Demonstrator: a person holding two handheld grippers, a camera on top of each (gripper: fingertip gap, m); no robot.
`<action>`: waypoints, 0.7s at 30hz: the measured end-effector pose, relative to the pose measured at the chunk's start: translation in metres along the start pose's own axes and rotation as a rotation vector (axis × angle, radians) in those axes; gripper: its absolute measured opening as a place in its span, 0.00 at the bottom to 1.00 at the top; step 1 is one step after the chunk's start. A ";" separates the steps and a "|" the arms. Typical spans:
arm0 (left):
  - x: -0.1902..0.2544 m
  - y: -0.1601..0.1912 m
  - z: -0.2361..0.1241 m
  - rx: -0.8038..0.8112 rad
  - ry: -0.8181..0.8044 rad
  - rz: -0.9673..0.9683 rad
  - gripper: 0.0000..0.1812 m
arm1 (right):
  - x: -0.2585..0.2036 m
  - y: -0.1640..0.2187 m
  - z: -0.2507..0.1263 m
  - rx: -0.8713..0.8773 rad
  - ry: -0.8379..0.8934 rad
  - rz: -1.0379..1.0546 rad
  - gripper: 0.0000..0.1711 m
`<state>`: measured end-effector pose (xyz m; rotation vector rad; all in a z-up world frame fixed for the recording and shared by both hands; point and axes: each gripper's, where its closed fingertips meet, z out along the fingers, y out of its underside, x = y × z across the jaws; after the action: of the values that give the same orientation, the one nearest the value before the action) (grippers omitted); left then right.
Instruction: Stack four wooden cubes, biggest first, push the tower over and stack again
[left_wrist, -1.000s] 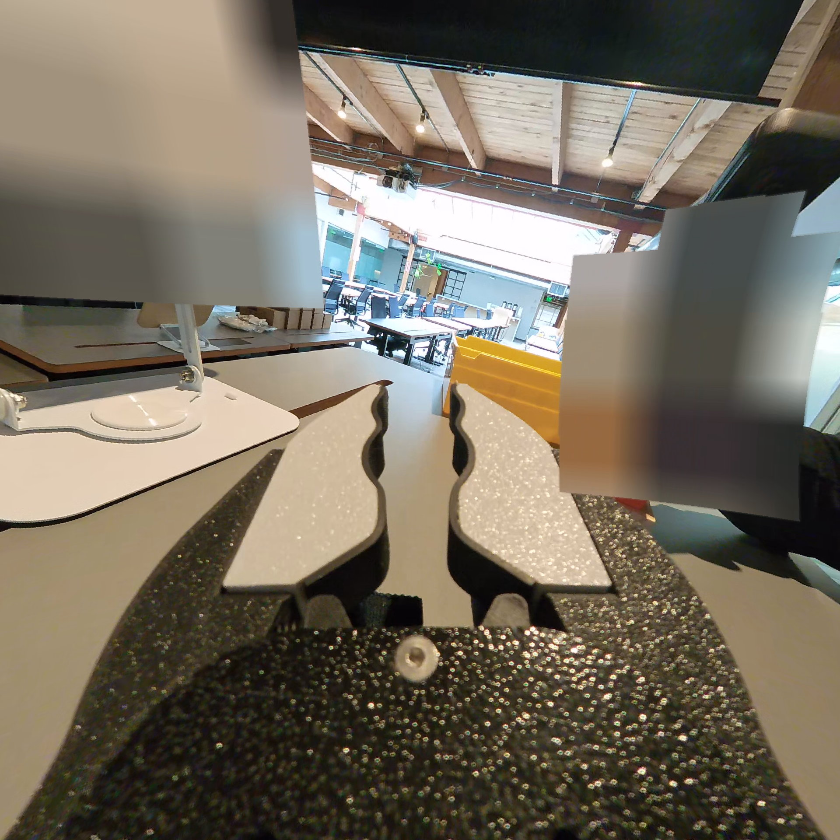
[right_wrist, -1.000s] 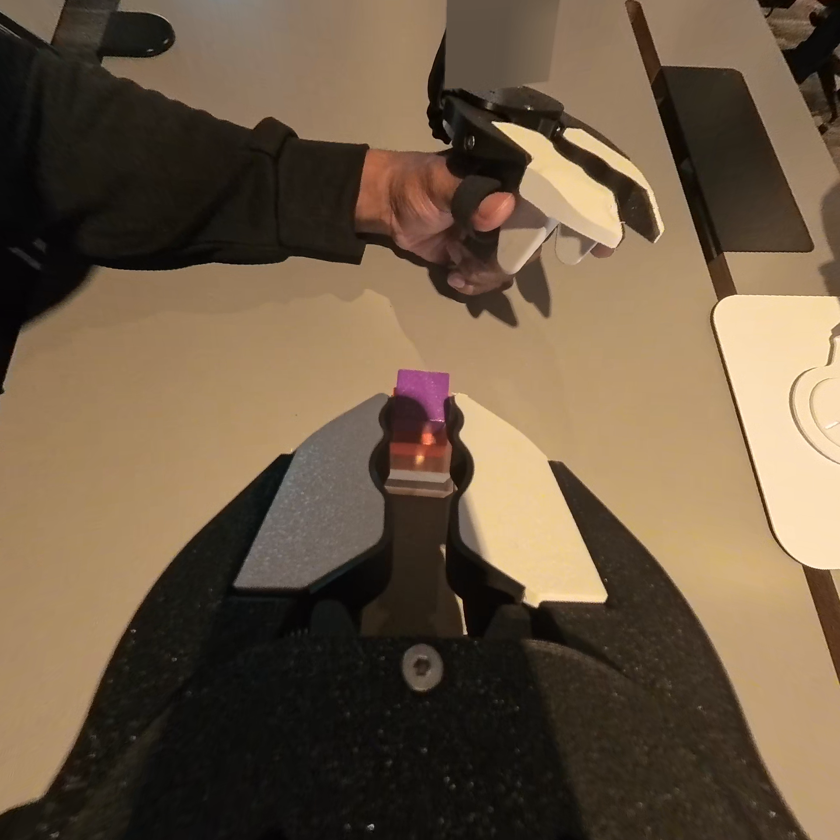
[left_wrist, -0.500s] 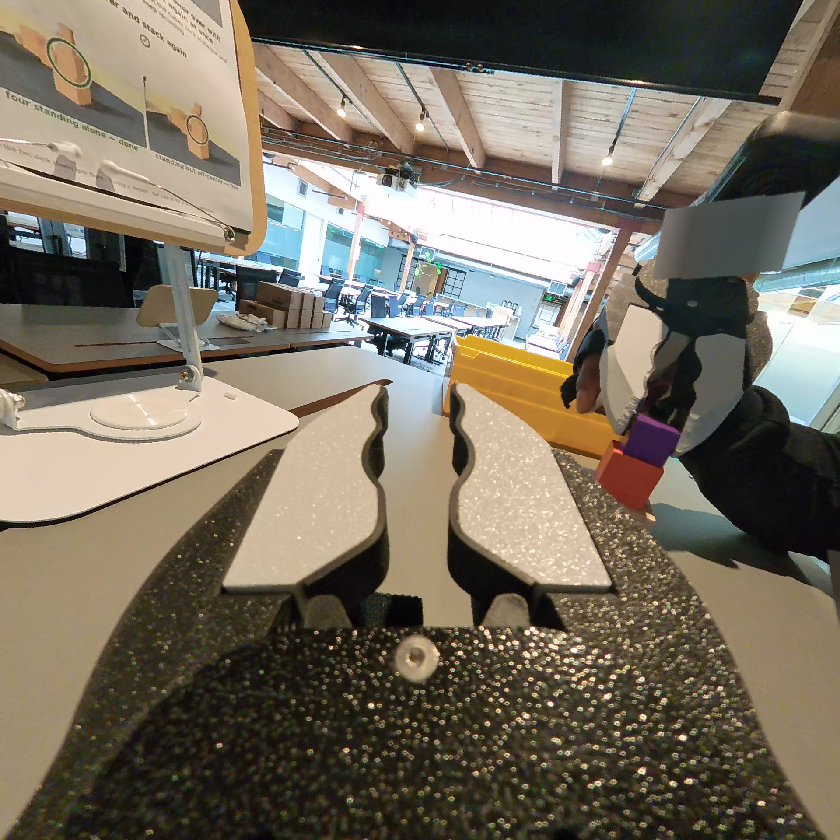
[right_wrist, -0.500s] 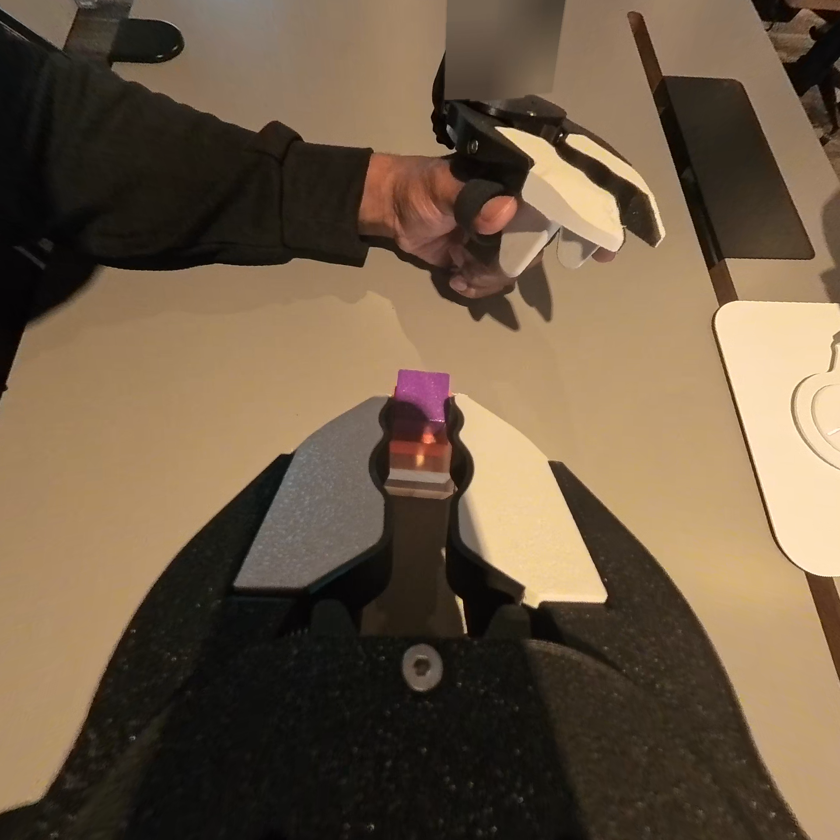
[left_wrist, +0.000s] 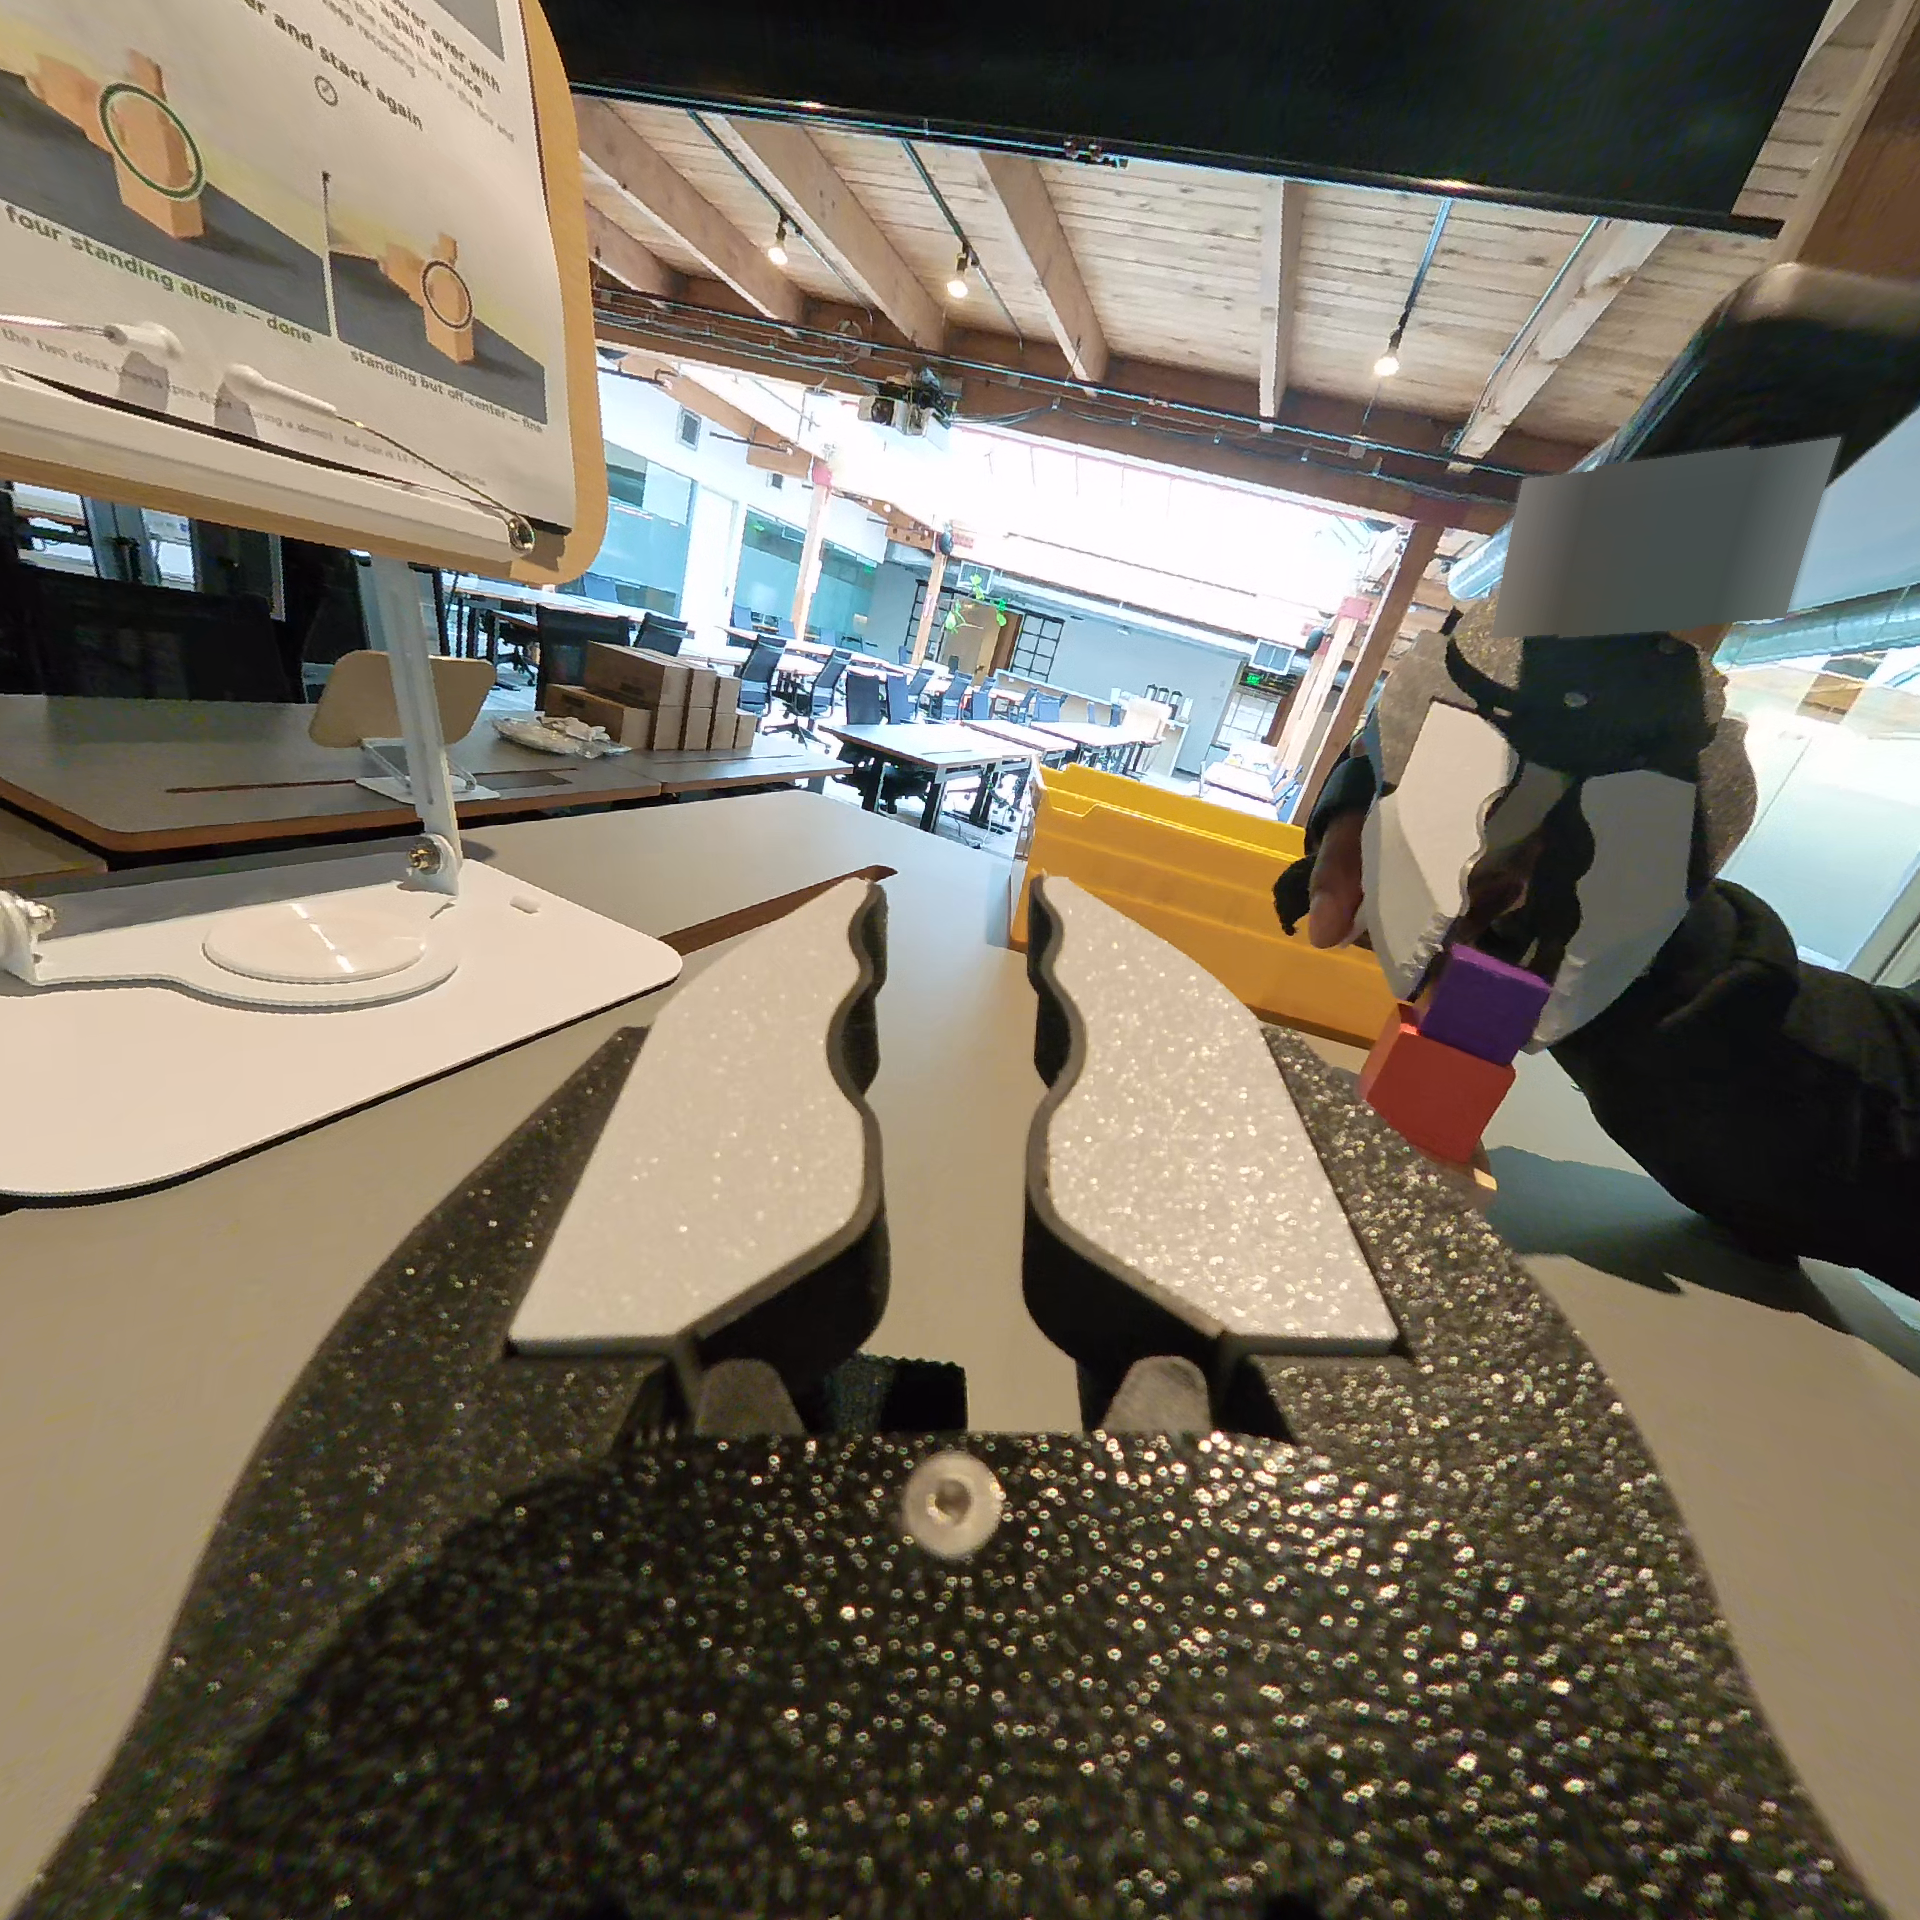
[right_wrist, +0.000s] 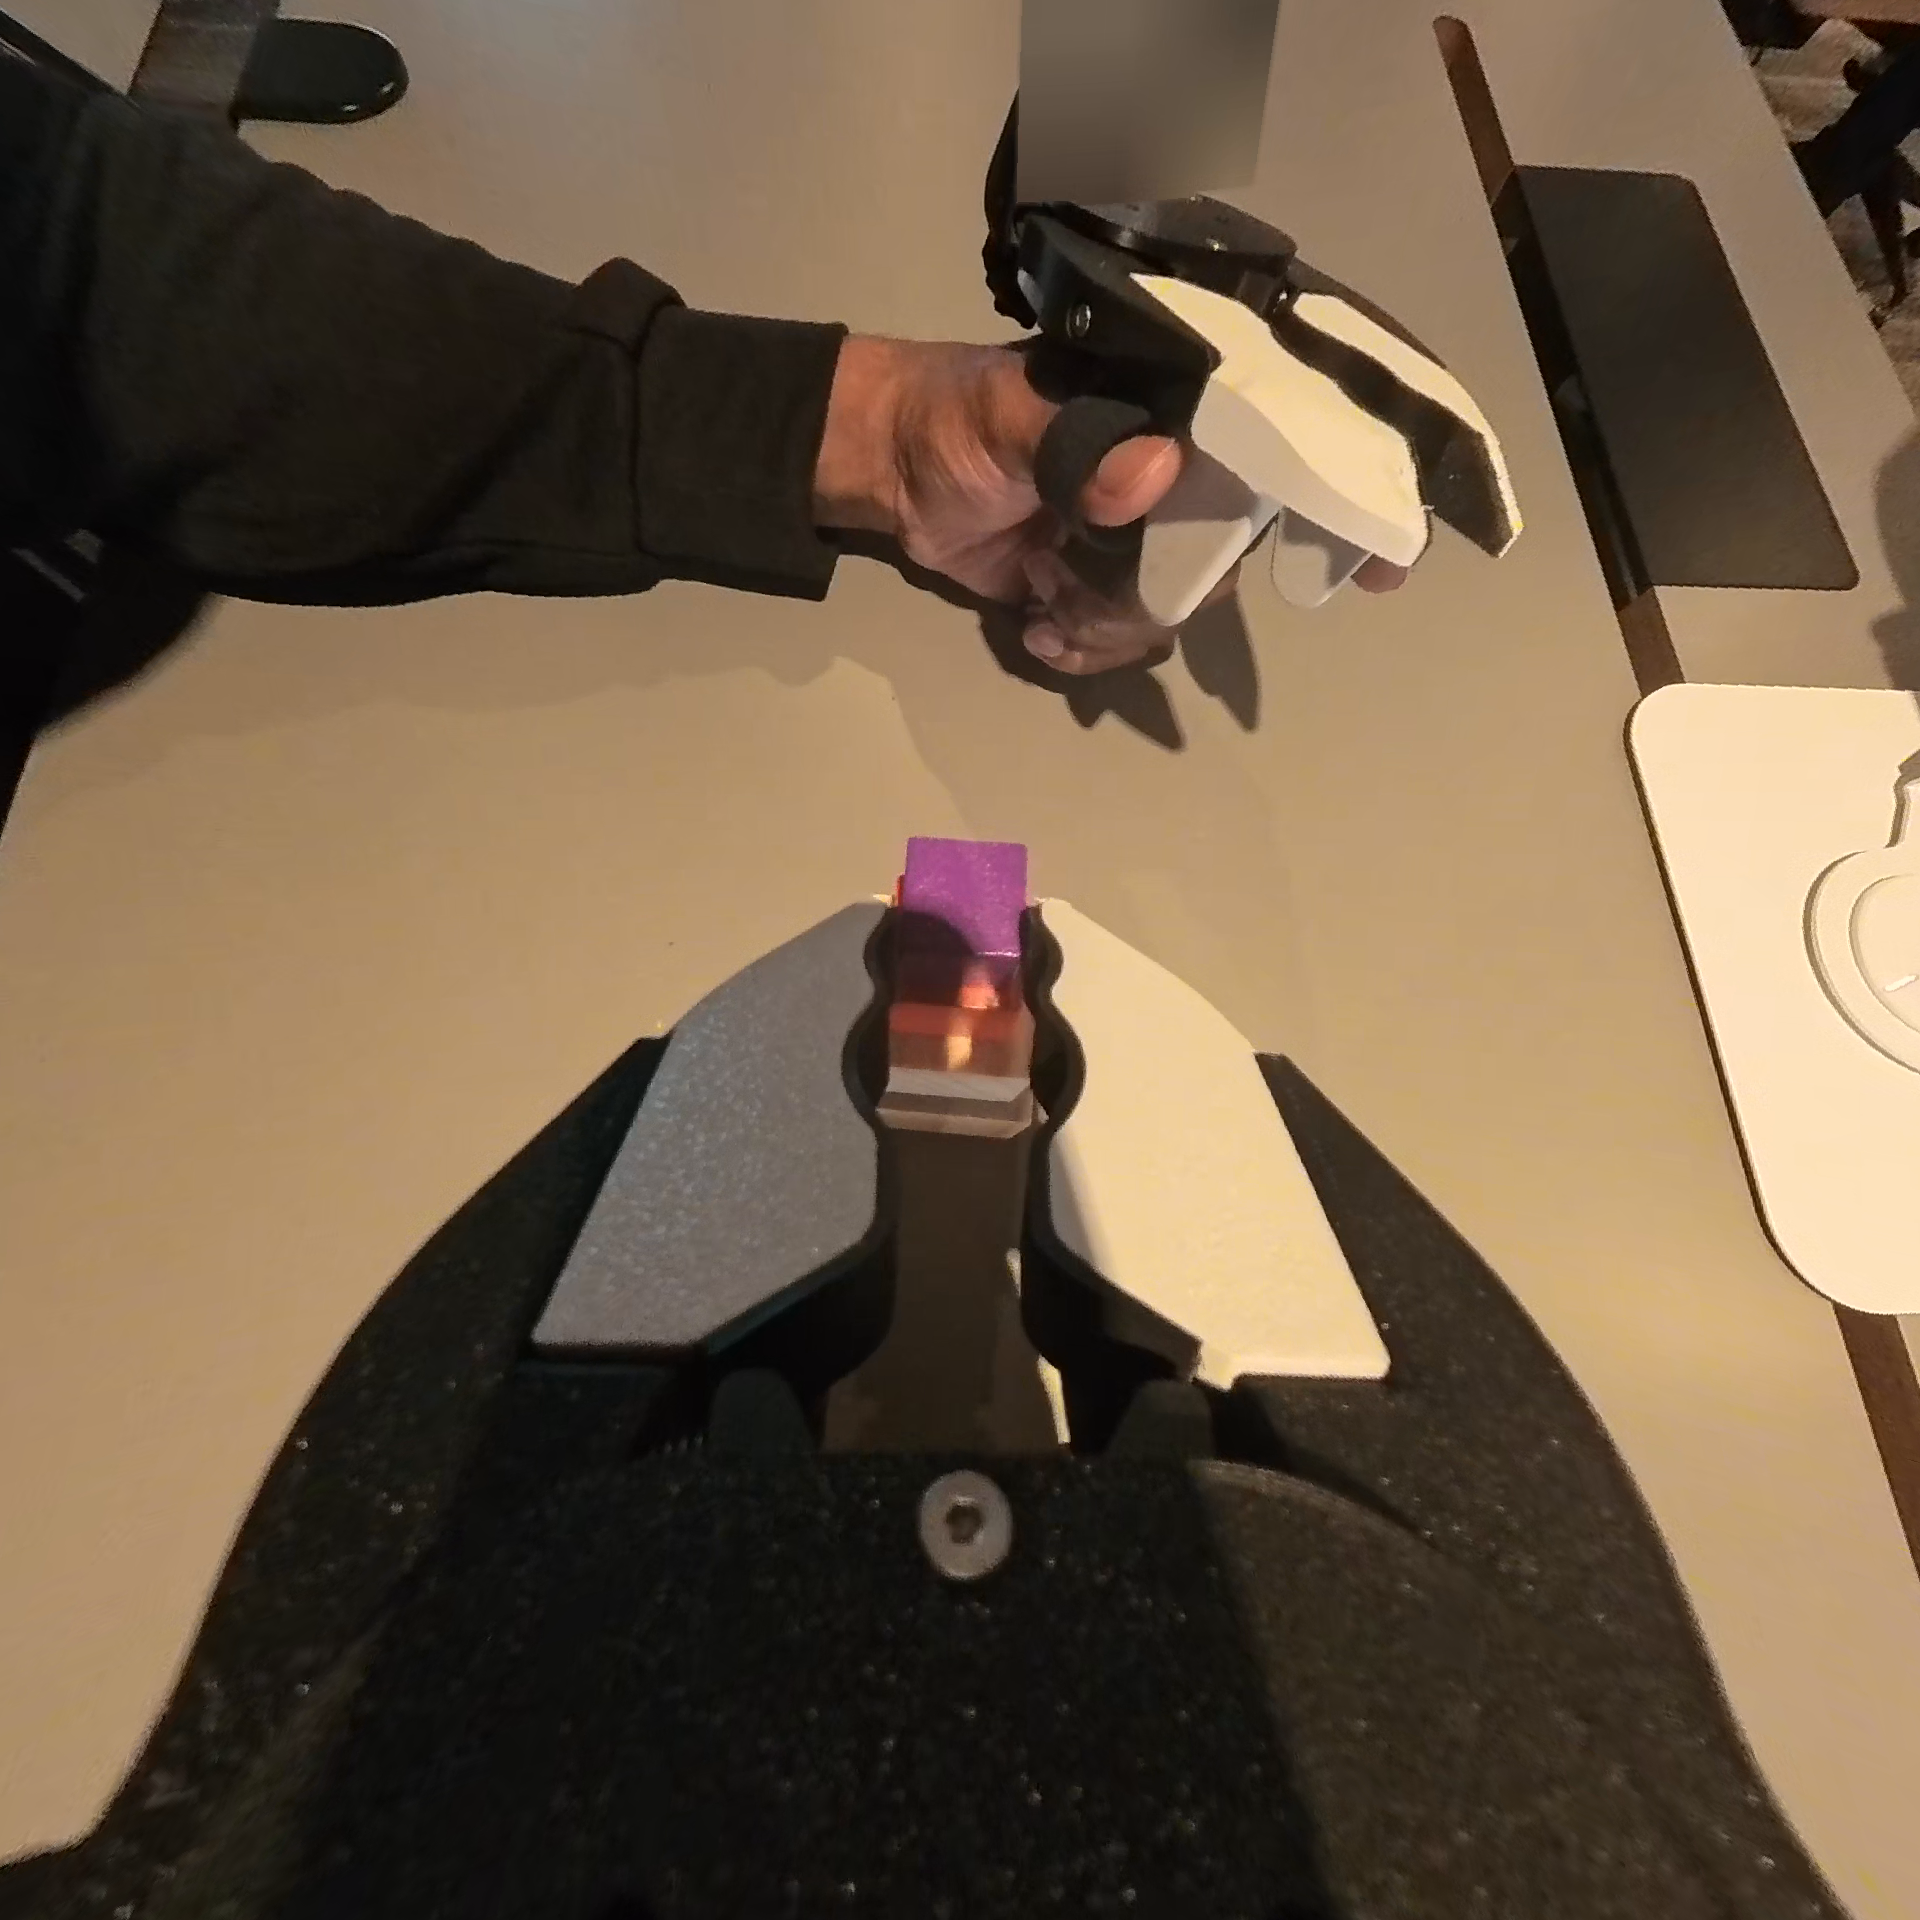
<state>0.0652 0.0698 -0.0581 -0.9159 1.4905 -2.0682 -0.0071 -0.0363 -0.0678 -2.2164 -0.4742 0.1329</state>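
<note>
A tower of cubes stands on the grey table (right_wrist: 520, 935). A purple cube (right_wrist: 961, 894) is on top, on a red cube (right_wrist: 956, 1039), with a pale wooden cube (right_wrist: 951, 1091) below. My right gripper (right_wrist: 964, 914) points down from above, shut on the purple cube, which rests on the red one. From the left wrist view the right gripper (left_wrist: 1488, 987), purple cube (left_wrist: 1481, 1013) and red cube (left_wrist: 1434, 1091) show at the right. My left gripper (left_wrist: 956, 904) is open and empty, held above the table beyond the tower, where the right wrist view shows it (right_wrist: 1455, 520).
A white stand base (left_wrist: 312, 997) at the left carries a board with an instruction sheet (left_wrist: 260, 208); the base also shows in the right wrist view (right_wrist: 1766, 935). Yellow bins (left_wrist: 1174, 883) sit at the table's far edge. A black mat (right_wrist: 1662, 364) lies beyond a seam.
Nothing has clearly moved. My right gripper stays on the purple cube atop the tower, and my left gripper has only drifted slightly.
</note>
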 end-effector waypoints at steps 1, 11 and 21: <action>0.000 0.000 0.000 0.000 0.000 0.000 0.14 | 0.000 0.000 0.000 0.001 -0.001 -0.001 0.14; 0.001 0.000 0.000 0.001 0.002 0.001 0.14 | 0.001 0.003 -0.007 -0.008 0.009 -0.008 0.19; 0.001 -0.001 -0.001 0.005 0.002 0.000 0.14 | 0.042 0.036 -0.026 0.079 0.113 0.075 0.03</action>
<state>0.0643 0.0700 -0.0575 -0.9118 1.4857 -2.0729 0.0487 -0.0596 -0.0761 -2.1520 -0.3183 0.0646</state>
